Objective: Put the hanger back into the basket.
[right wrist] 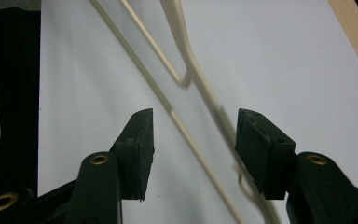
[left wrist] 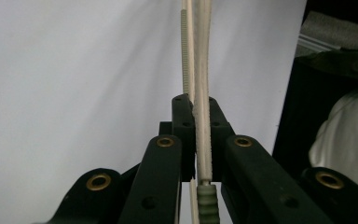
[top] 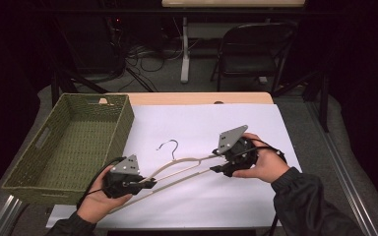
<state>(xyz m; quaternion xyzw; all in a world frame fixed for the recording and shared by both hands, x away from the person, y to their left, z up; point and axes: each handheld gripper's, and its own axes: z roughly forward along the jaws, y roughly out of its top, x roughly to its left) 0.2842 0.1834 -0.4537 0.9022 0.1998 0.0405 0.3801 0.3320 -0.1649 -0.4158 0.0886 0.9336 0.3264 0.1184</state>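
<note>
The left gripper (top: pixel 150 184) is clamped on one end of the cream hanger (top: pixel 187 169), which runs straight ahead from its jaws (ribbed bar beside them). The right gripper (right wrist: pixel 193 149) stands spread, the hanger's other end passing between its jaws, over the white sheet (top: pixel 202 123).

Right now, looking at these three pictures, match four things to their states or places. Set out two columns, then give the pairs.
Things:
1. left gripper
2. right gripper
3. hanger
4. basket

States:
A. green, woven, at the table's left edge
B. open, jaws either side of the hanger's end
C. shut on the hanger
D. cream, spans between both grippers

Pairs: 1-C, 2-B, 3-D, 4-A
</note>
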